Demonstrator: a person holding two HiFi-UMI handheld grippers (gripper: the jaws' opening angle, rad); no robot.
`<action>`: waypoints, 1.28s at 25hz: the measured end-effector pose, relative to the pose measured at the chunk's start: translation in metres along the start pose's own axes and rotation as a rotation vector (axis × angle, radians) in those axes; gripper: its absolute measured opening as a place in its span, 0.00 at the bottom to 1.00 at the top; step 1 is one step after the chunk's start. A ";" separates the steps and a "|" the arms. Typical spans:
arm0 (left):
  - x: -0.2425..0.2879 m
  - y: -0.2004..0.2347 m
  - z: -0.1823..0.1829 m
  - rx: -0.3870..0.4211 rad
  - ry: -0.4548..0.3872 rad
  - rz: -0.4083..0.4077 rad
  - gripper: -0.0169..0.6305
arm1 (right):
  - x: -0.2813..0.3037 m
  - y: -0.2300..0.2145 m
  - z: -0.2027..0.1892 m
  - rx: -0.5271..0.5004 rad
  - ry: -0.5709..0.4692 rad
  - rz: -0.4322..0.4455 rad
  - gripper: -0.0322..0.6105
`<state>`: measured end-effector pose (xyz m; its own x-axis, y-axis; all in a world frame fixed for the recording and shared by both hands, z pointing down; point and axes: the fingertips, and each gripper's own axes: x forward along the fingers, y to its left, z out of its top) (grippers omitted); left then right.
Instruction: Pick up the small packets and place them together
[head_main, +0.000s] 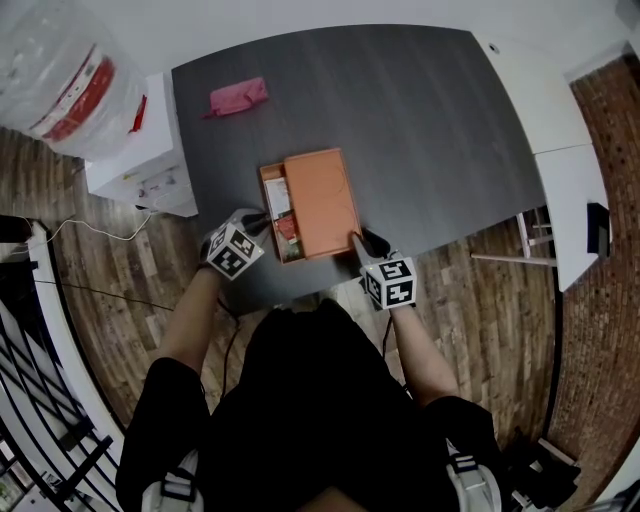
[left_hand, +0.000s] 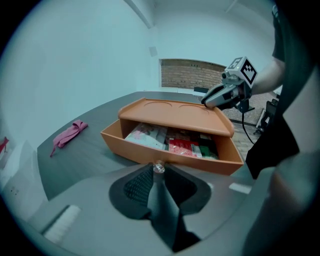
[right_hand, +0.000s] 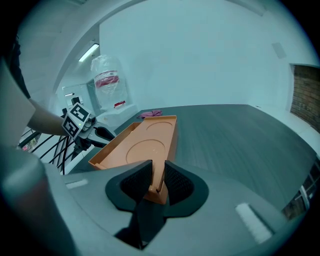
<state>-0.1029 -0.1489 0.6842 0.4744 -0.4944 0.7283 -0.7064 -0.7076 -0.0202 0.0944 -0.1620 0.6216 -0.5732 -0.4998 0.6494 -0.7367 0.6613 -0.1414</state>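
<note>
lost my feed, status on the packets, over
Left gripper shut on drawer knob, drawer open. Right gripper clamped on box corner. Packets inside drawer. Nothing blocking them.

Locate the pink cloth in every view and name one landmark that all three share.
Head view: pink cloth at upper left, beyond the orange box.
Left gripper view: cloth at left, left of the box.
Right gripper view: cloth small, near centre, past the box's far end.
Shared landmark: the orange box.

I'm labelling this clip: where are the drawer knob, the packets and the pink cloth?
drawer knob (left_hand: 158, 167), left gripper view, its shiny head.
packets (left_hand: 182, 146), left gripper view, the red one's top.
pink cloth (head_main: 238, 97), head view, its middle.
</note>
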 end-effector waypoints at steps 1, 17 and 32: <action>-0.001 0.001 -0.002 -0.004 -0.004 -0.001 0.13 | 0.000 0.000 0.000 0.000 0.000 -0.004 0.17; -0.021 0.014 -0.032 0.015 0.016 -0.007 0.13 | 0.001 -0.005 -0.001 0.003 0.000 -0.047 0.16; -0.027 0.023 -0.042 -0.005 0.021 0.005 0.13 | 0.005 -0.010 -0.002 -0.026 0.050 -0.065 0.16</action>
<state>-0.1543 -0.1302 0.6930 0.4598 -0.4867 0.7428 -0.7112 -0.7027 -0.0202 0.0994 -0.1698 0.6270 -0.5050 -0.5144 0.6931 -0.7620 0.6429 -0.0781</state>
